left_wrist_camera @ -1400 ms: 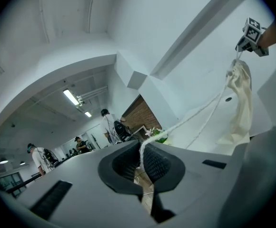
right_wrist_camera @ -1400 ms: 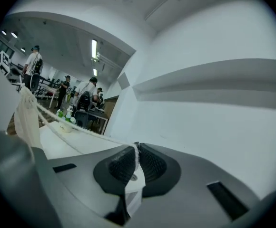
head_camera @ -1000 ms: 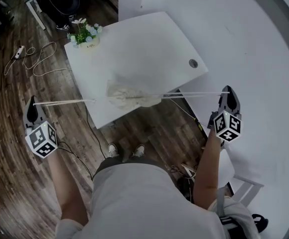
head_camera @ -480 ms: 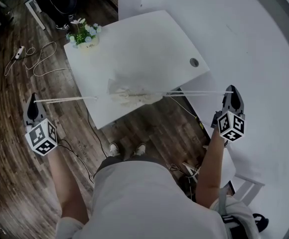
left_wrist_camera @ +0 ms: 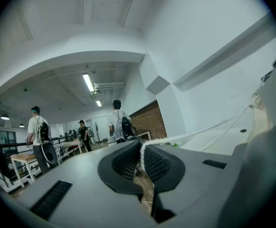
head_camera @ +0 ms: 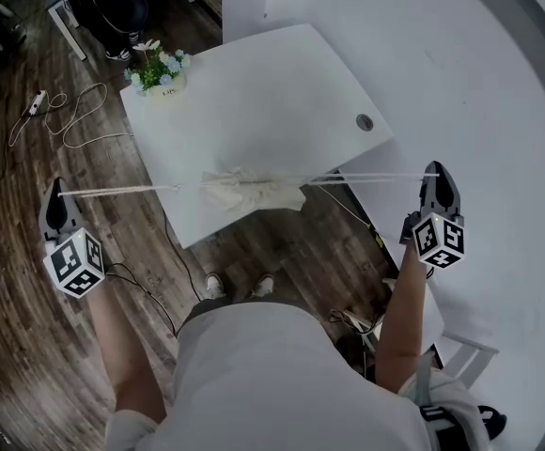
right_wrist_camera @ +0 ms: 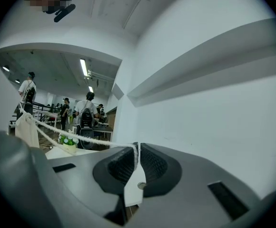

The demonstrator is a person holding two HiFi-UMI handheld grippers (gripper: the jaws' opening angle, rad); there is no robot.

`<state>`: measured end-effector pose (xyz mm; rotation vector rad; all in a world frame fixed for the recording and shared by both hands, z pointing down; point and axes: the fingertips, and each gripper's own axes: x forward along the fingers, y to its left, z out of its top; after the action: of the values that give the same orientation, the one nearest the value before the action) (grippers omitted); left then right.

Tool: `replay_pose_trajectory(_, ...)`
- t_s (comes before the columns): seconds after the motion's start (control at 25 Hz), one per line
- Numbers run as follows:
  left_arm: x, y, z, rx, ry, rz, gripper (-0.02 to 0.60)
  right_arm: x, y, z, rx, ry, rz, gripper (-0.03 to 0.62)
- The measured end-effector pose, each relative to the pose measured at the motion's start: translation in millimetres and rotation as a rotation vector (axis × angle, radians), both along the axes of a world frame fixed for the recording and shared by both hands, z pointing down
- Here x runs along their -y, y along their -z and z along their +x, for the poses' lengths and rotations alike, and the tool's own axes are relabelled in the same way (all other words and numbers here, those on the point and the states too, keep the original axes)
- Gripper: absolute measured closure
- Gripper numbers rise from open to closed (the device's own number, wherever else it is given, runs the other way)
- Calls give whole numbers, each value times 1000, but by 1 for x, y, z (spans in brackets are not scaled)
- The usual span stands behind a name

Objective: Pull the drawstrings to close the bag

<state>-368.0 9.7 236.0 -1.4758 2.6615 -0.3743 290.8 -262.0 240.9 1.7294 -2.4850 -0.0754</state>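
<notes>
A drawstring (head_camera: 117, 191) is pinched tight in the left gripper (head_camera: 56, 203) and another in the right gripper (head_camera: 438, 184), both stretched taut from the bag (head_camera: 254, 193) at the table (head_camera: 272, 83) edge.

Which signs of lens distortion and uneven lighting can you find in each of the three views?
Head view: wide-angle bend bows the white table; evenly lit. Left gripper view: fisheye circle with black corners, a ceiling lamp glaring, the left tool looming large. Right gripper view: same black corners, wall ledge bowed, right tool oversized.
</notes>
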Motion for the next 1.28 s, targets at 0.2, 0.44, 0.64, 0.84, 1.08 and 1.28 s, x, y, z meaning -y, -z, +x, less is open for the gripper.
replay_pose_trajectory(0.2, -4, 10, 0, 24, -4, 19, 566, 2, -10, -2, 25, 12, -31, 556)
replay_pose_trajectory(0.44, -13, 15, -7, 12, 14, 33, 566, 3, -5, -15, -4, 54, -33, 556)
replay_pose_trajectory(0.64, -15, 21, -9, 4, -4, 66, 566, -2, 1, -16, 1, 69, -35, 556)
replay_pose_trajectory(0.84, -15, 23, -11, -44, -35, 122, 566, -6, 11, -13, 119, 70, -44, 556)
replay_pose_trajectory(1.08, -13, 28, -11, -38, -56, 125, 566, -15, 19, -9, 195, 78, -50, 556)
replay_pose_trajectory(1.28, -10, 21, -12, -62, -78, 124, 567, -22, 9, -6, 241, 63, -80, 556)
